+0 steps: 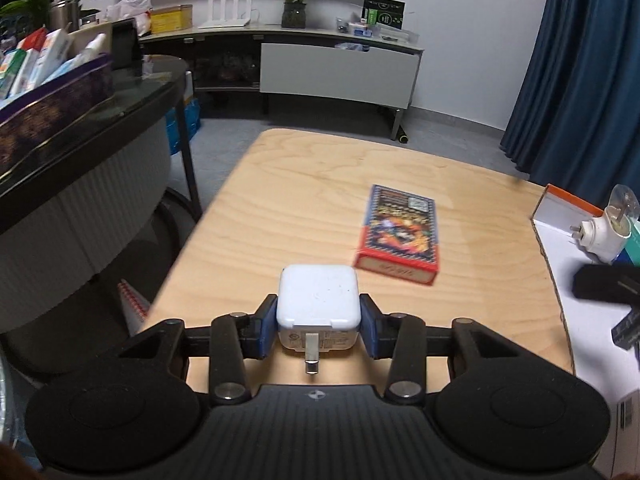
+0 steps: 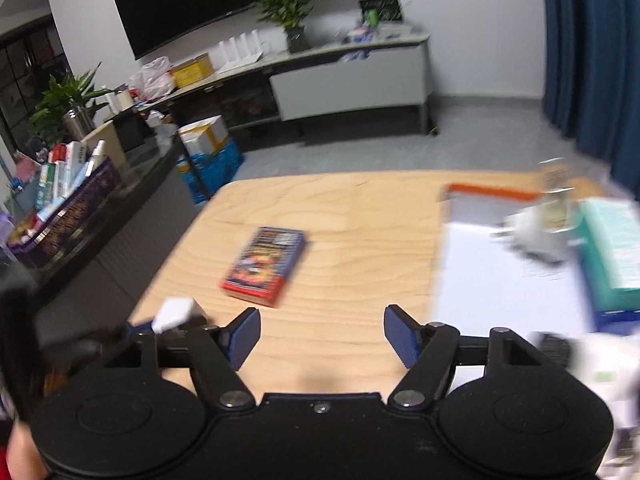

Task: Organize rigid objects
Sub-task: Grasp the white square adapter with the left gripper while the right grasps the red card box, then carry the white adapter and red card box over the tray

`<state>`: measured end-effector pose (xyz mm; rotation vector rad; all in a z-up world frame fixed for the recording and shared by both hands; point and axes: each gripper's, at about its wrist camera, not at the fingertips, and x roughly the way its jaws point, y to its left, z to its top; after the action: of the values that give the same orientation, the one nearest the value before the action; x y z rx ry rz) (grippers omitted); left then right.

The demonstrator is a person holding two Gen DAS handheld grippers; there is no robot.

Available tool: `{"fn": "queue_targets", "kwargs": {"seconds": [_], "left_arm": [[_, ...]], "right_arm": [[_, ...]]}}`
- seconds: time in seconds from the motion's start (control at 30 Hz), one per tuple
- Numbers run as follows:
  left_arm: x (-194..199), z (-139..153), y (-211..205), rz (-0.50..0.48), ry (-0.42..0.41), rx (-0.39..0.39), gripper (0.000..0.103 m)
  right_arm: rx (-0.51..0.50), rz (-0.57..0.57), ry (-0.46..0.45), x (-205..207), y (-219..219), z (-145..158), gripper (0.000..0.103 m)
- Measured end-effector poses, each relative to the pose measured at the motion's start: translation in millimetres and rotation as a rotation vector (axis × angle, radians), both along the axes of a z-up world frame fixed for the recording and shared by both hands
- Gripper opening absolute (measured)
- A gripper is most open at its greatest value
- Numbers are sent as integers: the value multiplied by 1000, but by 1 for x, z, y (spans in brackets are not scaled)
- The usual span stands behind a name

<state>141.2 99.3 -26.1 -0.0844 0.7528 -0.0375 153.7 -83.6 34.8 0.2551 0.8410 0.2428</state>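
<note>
My left gripper is shut on a white cube charger, its plug prong pointing back at the camera, held above the near edge of the wooden table. The charger also shows in the right wrist view at the left. A red and blue card box lies flat on the table; in the right wrist view it lies ahead and left of my right gripper, which is open and empty above the table. A white-lined open box stands at the right.
In the open box lie a white plug night-light and a teal carton. A dark side table with a purple bin of cartons stands to the left. A TV cabinet and blue curtain are behind.
</note>
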Motion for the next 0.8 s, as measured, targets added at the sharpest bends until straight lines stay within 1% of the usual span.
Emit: {"fn": "queue_targets", "kwargs": {"seconds": [0.07,0.1,0.2,0.27,0.37,0.43,0.5,0.57,0.6,0.63,0.7,0.8], "left_arm": [[-3,1,6,10,-17,8,42],[-7,1,11,20,-24,3,42],[-8,1,18,36,-31,-21,42],[-7,0,18,35,-48,-12,42],[-8,-1,19,36,-63,-3,42],[-6,-3,20,35,-63,-17,42],[-6,-4,22,41,-62,-33,42],[-6,-6,25,49,-60,-40,42],[-6,-6,26,52,-57,-49,42],[-6,-6,26,52,-55,-59,42],[-8,-5,25,48,-62,-57,42],[-13,0,21,32,-81,-50,42]], "right_arm": [[33,9,38,20,22,-7,82],[24,9,50,30,34,-11,82],[-34,1,67,58,68,-23,82],[-61,-28,82,73,85,-32,82],[-94,-56,117,95,103,-43,82],[-140,-78,131,106,112,-50,82],[-195,-94,109,112,120,-55,85],[-242,-87,94,116,126,-57,84],[-246,-81,86,116,126,-58,77],[-244,-71,82,116,125,-57,76],[-250,-65,81,111,121,-55,72],[-239,-66,63,93,108,-49,71]]}}
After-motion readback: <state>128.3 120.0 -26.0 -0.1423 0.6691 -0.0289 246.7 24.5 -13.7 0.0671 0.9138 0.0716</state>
